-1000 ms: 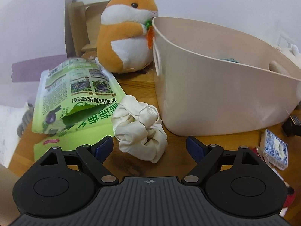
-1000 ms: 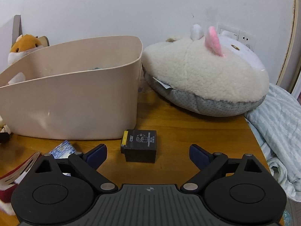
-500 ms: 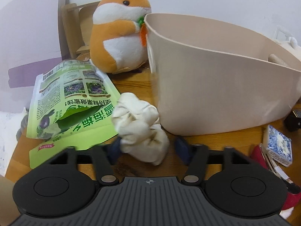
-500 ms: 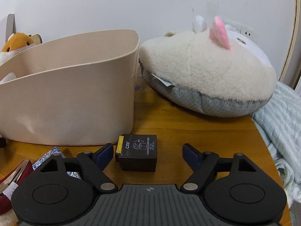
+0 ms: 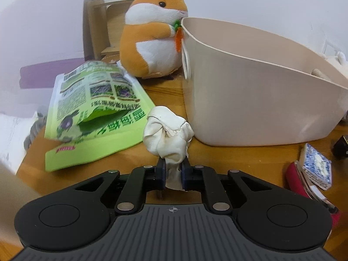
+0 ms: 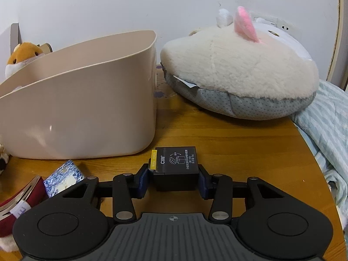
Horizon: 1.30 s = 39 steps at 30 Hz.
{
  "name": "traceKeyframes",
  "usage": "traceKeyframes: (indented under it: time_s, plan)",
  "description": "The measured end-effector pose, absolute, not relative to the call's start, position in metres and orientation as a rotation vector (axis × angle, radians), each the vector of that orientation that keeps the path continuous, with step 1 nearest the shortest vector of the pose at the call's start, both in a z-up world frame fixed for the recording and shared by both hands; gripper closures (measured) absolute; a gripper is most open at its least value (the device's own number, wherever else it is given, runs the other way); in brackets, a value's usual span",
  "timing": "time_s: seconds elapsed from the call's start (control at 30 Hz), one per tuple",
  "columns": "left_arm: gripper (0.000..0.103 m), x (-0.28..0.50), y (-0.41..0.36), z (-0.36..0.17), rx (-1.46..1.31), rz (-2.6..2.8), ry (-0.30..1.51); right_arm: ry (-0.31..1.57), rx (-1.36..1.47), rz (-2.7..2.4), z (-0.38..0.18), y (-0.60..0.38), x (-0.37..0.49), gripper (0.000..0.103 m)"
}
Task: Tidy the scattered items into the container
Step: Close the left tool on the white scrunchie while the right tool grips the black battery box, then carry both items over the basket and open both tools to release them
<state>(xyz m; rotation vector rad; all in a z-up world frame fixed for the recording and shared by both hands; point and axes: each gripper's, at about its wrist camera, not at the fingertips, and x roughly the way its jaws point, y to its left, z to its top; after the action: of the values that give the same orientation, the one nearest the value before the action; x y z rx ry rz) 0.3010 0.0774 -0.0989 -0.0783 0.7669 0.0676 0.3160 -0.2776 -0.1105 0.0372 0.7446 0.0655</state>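
Observation:
A beige plastic bin [image 5: 256,100] stands on the wooden table; it also shows in the right wrist view [image 6: 82,113]. My left gripper [image 5: 173,174] is shut on a crumpled white cloth [image 5: 168,137] just left of the bin's near corner. My right gripper [image 6: 174,179] is shut on a small black box [image 6: 176,169] with a yellow tab, on the table right of the bin. A blue-patterned packet [image 5: 316,168] and a red pouch [image 5: 298,180] lie in front of the bin, also seen in the right wrist view as packet [image 6: 63,177] and pouch [image 6: 19,206].
A green snack bag [image 5: 93,113] lies left of the cloth. An orange hamster plush [image 5: 152,37] stands behind it by the bin's corner. A large white plush cushion [image 6: 239,71] sits right of the bin. A striped blanket [image 6: 326,130] hangs over the table's right edge.
Both grippers moved forward and closed. The left one clamped the white cloth. The right one clamped the black box.

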Motion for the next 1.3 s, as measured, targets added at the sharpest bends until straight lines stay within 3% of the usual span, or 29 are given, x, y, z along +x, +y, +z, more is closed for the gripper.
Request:
traceKeyframes:
  time_s: [0.23,0.8,1.3]
  plan:
    - [0.09,0.269,0.078,-0.078,-0.103,0.072,0.71,0.705,0.033,0.071,-0.096,-0.28,0.294,0.062]
    - [0.09,0.211,0.055,0.029,-0.114,-0.022,0.431,0.47,-0.022,0.11,0.009,-0.277,0.235,0.062]
    - [0.09,0.282,0.021,0.072,-0.04,-0.024,0.378,0.361,-0.071,0.186,0.07,-0.238,0.267,0.062]
